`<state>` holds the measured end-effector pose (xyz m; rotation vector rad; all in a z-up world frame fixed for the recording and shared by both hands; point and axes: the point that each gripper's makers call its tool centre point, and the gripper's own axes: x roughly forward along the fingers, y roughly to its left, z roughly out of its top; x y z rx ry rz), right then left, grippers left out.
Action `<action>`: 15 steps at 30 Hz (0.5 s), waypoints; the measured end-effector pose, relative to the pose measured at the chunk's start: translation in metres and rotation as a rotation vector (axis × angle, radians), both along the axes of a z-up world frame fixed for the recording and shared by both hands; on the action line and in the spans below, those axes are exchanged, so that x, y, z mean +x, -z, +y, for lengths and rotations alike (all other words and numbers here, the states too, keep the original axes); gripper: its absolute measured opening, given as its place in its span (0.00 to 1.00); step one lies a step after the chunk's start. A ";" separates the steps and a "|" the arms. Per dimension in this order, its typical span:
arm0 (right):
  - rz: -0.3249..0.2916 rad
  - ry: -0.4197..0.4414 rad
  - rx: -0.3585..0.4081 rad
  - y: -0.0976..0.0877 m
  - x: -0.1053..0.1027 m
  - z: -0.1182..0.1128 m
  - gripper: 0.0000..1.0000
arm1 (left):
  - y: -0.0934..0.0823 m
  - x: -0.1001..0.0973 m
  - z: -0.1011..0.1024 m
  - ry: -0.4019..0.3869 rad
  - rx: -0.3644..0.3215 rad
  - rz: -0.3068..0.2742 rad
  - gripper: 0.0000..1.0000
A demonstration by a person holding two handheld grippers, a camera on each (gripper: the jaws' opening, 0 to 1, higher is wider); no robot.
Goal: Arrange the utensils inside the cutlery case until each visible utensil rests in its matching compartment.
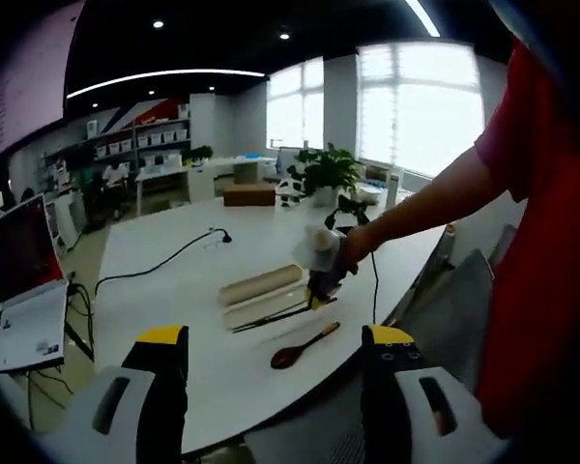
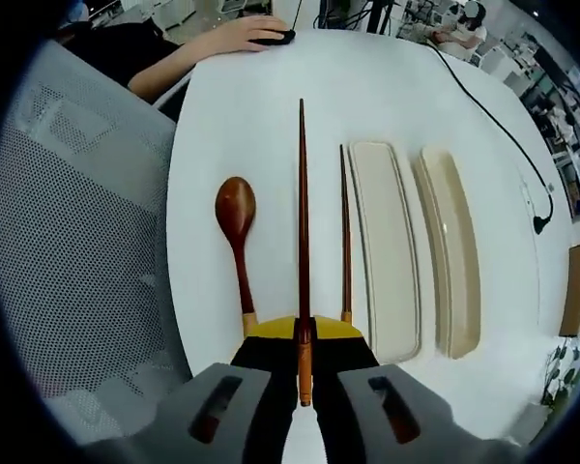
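Note:
In the right gripper view my right gripper (image 2: 304, 333) is shut on the near end of a dark wooden chopstick (image 2: 303, 213) that points straight away from me. A second chopstick (image 2: 345, 232) lies on the white table just right of it, and a brown wooden spoon (image 2: 237, 227) lies to the left. Further right are the two beige halves of the cutlery case (image 2: 387, 251) (image 2: 449, 251), side by side with nothing in them. In the left gripper view my left gripper (image 1: 275, 338) stands open, well back from the spoon (image 1: 304, 346), the case (image 1: 261, 287) and the right gripper (image 1: 321, 275).
A grey mesh chair (image 2: 68, 242) stands at the table's edge left of the spoon. A person's hand (image 2: 256, 34) rests on a mouse at the far end. A black cable (image 2: 493, 106) runs across the table (image 1: 174, 280). A laptop (image 1: 24, 290) stands at the left.

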<state>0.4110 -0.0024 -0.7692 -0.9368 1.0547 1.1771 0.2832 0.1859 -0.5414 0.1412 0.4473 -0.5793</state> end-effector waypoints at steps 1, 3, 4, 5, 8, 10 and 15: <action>-0.003 -0.006 0.003 -0.001 -0.001 0.000 0.00 | -0.001 0.000 0.000 -0.005 -0.004 -0.002 0.74; -0.006 -0.008 0.004 -0.001 -0.003 -0.001 0.00 | -0.006 0.000 0.000 -0.014 -0.007 -0.017 0.74; -0.004 -0.008 0.004 -0.001 -0.003 -0.002 0.00 | -0.006 -0.001 0.001 -0.018 -0.006 -0.016 0.74; -0.004 -0.011 0.006 -0.001 -0.003 -0.002 0.00 | -0.005 -0.001 0.002 -0.027 -0.004 -0.013 0.74; -0.006 -0.018 0.006 -0.007 -0.002 -0.001 0.00 | -0.002 -0.003 0.003 -0.037 -0.006 -0.003 0.74; -0.004 -0.033 0.010 -0.015 0.000 0.001 0.00 | 0.001 -0.004 0.003 -0.038 0.000 0.005 0.74; -0.024 -0.057 -0.012 -0.039 0.009 -0.004 0.00 | -0.004 -0.005 0.001 -0.043 0.008 -0.012 0.74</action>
